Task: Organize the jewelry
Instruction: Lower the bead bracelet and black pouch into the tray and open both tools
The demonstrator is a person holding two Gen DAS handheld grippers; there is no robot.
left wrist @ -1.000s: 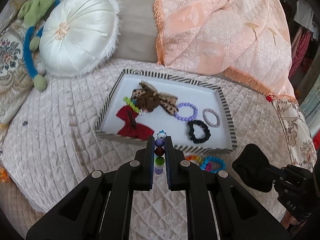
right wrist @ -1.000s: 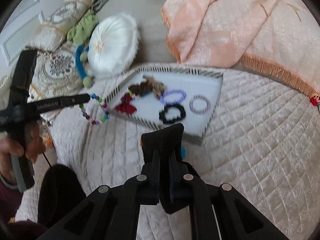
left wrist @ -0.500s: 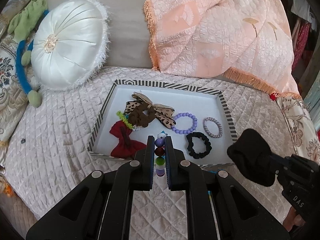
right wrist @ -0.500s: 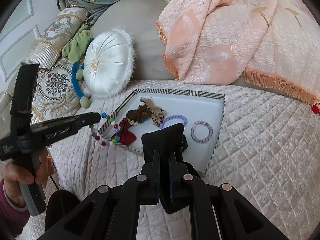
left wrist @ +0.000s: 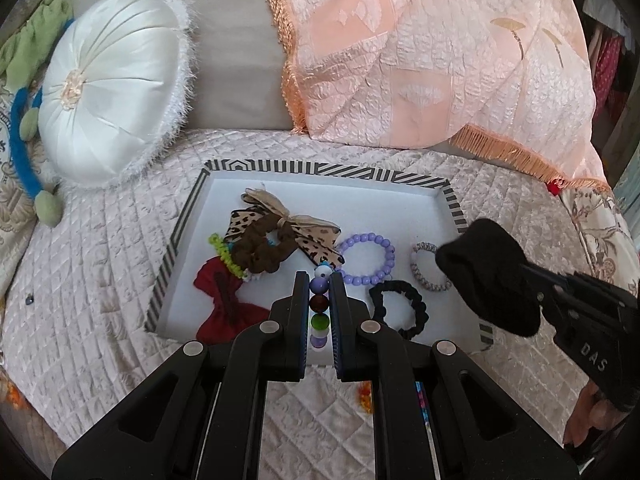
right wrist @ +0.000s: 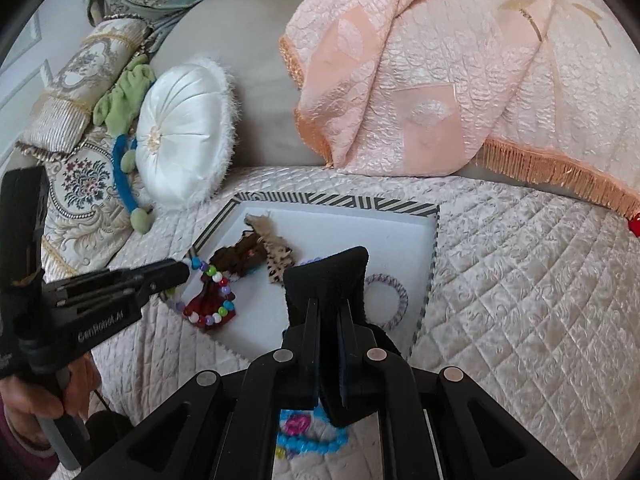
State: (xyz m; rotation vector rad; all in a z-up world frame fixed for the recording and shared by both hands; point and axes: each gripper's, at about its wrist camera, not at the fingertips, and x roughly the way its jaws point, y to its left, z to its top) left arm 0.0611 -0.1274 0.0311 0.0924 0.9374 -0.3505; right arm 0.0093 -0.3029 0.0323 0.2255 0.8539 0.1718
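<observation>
A striped-rim white tray [left wrist: 320, 169] sits on the quilted bed. It holds a red bow [left wrist: 224, 300], a leopard bow with brown scrunchie [left wrist: 276, 232], a purple bead bracelet [left wrist: 368, 260], a pale twisted band [left wrist: 424, 268] and a black scrunchie [left wrist: 400, 308]. My left gripper [left wrist: 320, 276] is shut on a multicolour bead bracelet [left wrist: 320, 308], over the tray's near edge; the bracelet hangs above the red bow in the right wrist view [right wrist: 208, 296]. My right gripper [right wrist: 328, 312] is shut on a black fabric piece [right wrist: 328, 276], above the tray's right part [left wrist: 488, 276].
A white round cushion [left wrist: 112, 96] and a peach fringed blanket [left wrist: 432, 60] lie behind the tray. A blue bead bracelet [right wrist: 316, 440] with a pink heart lies on the quilt under the right gripper. Patterned pillows [right wrist: 84, 176] lie at left.
Both grippers have moved forward over the tray with their loads; the bead bracelet now hangs above the red bow and the black fabric is over the tray's right side.
</observation>
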